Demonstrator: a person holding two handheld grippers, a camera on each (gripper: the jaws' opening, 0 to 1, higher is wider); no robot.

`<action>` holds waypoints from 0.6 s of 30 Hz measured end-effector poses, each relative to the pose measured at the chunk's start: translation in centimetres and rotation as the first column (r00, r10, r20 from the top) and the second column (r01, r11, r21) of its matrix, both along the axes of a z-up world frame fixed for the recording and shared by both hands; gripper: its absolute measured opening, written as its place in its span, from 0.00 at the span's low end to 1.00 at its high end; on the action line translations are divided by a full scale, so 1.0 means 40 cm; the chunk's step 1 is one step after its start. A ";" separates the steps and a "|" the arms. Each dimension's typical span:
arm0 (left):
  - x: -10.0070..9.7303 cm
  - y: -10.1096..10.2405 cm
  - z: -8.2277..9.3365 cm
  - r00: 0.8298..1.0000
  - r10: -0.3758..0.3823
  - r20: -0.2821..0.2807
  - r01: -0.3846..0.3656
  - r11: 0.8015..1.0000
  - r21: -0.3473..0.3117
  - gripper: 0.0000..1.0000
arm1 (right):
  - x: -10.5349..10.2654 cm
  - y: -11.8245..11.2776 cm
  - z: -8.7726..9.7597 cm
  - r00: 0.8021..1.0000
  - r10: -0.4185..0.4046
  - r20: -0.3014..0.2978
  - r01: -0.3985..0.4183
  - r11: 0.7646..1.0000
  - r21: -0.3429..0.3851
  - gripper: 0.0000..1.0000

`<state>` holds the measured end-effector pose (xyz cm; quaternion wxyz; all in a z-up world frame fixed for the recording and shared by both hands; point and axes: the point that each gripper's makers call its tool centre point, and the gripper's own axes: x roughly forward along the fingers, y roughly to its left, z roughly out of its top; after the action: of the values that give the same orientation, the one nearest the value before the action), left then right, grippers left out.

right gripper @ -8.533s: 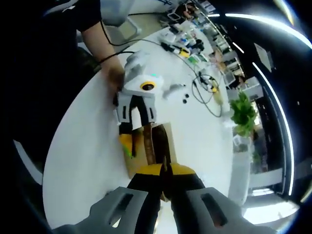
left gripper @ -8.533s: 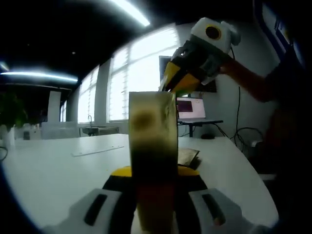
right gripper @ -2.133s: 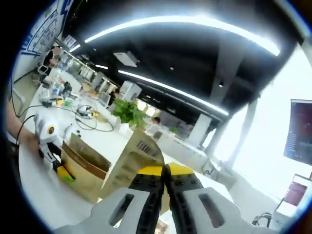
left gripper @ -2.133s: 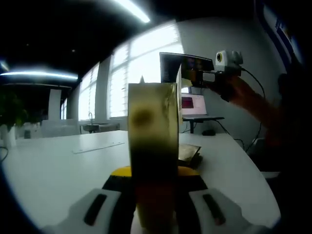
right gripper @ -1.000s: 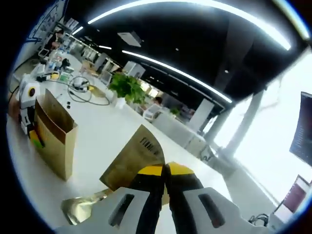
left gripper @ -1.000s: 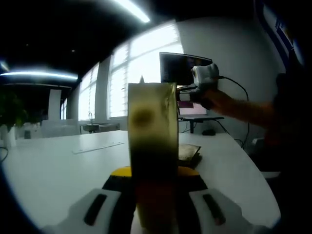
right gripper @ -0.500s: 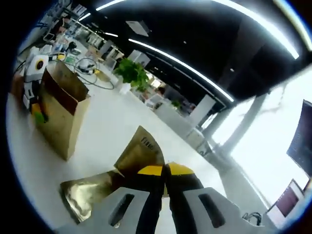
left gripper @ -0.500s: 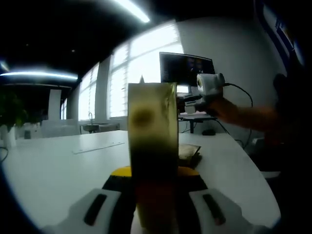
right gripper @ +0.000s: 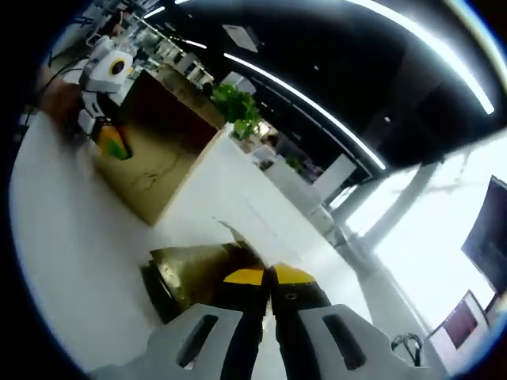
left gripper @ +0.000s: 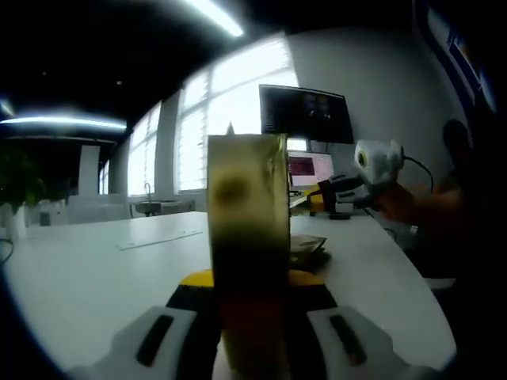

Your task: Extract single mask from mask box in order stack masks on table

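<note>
White table [left gripper: 95,277] in an open office: bright windows [left gripper: 230,119] at 12 o'clock, monitor [left gripper: 305,115] at 1, ceiling light strips [right gripper: 428,43], plant [right gripper: 242,107].

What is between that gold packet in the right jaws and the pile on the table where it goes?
Nothing visible. The right gripper already has the gold packet down at the stack on the white table. The mask box stands farther off.
</note>
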<state>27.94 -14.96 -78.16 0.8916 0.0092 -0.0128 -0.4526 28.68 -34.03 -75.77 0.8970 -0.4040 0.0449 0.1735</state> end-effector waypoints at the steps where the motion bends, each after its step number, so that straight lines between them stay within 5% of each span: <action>1: 0.000 0.000 0.000 1.000 0.000 0.000 0.000 1.000 0.000 0.31 | -0.004 0.002 -0.009 1.000 0.003 -0.003 -0.003 1.000 -0.003 0.00; 18: 0.000 0.000 -0.003 1.000 0.002 0.000 -0.002 1.000 0.002 0.31 | -0.029 0.011 -0.100 0.999 0.005 -0.036 -0.009 0.996 -0.094 0.00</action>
<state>27.94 -14.98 -78.28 0.8921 0.0101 -0.0125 -0.4515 27.53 -33.60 -79.76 0.8754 -0.4428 0.0677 0.1815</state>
